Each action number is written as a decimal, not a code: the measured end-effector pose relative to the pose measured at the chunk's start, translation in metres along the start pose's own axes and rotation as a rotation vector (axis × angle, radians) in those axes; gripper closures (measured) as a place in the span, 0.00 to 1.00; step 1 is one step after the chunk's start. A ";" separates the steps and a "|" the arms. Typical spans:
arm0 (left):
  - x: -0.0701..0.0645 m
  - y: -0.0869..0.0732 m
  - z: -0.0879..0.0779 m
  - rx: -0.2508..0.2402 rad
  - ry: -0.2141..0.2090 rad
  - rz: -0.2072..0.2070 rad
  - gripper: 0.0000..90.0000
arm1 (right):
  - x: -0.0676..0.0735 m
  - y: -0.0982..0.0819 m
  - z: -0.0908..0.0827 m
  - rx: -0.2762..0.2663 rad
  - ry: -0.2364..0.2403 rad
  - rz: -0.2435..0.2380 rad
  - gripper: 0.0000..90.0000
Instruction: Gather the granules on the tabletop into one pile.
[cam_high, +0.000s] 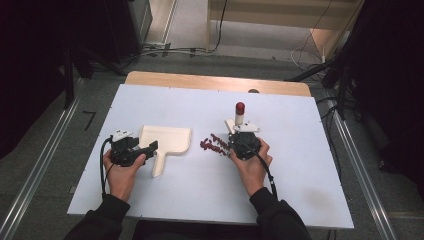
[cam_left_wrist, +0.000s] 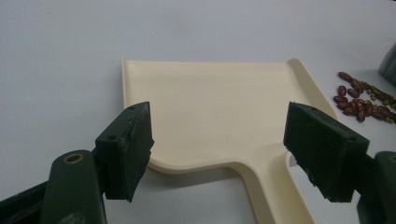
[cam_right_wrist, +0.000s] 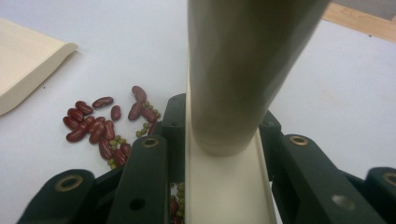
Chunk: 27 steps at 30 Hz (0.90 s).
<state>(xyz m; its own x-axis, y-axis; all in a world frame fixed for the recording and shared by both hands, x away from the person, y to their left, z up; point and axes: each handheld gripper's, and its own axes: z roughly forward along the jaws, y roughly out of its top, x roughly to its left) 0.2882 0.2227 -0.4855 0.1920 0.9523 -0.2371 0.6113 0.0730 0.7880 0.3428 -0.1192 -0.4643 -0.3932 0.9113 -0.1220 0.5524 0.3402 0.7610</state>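
Sweeping spilled beans into dustpan, early stage. Cream plastic dustpan (cam_high: 165, 141) lies flat on white table (cam_high: 200, 190), pan bare inside. Loose pile of dark red kidney beans and small green beans (cam_high: 214, 145) just right of dustpan, none in it yet. Right gripper (cam_high: 243, 139), jaws clamped on cream brush with red-capped handle (cam_high: 240, 114), stands upright at beans' right edge. Left gripper (cam_high: 145, 148), jaws spread apart, rests low and level at dustpan's handle, ungripped.
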 end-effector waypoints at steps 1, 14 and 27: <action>0.000 0.000 0.000 0.001 0.000 0.000 0.27 | 0.001 0.000 0.001 -0.001 -0.004 -0.004 0.71; 0.000 0.000 0.000 -0.002 0.000 -0.003 0.27 | 0.016 0.004 0.006 -0.008 0.010 -0.054 0.71; 0.001 0.000 0.000 0.000 0.001 -0.002 0.28 | 0.022 0.009 0.014 -0.039 0.101 -0.114 0.71</action>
<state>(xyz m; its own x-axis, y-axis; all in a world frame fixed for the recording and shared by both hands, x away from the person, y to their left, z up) 0.2884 0.2240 -0.4858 0.1900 0.9525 -0.2381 0.6117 0.0748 0.7875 0.3494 -0.0935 -0.4692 -0.5248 0.8386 -0.1460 0.4720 0.4294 0.7700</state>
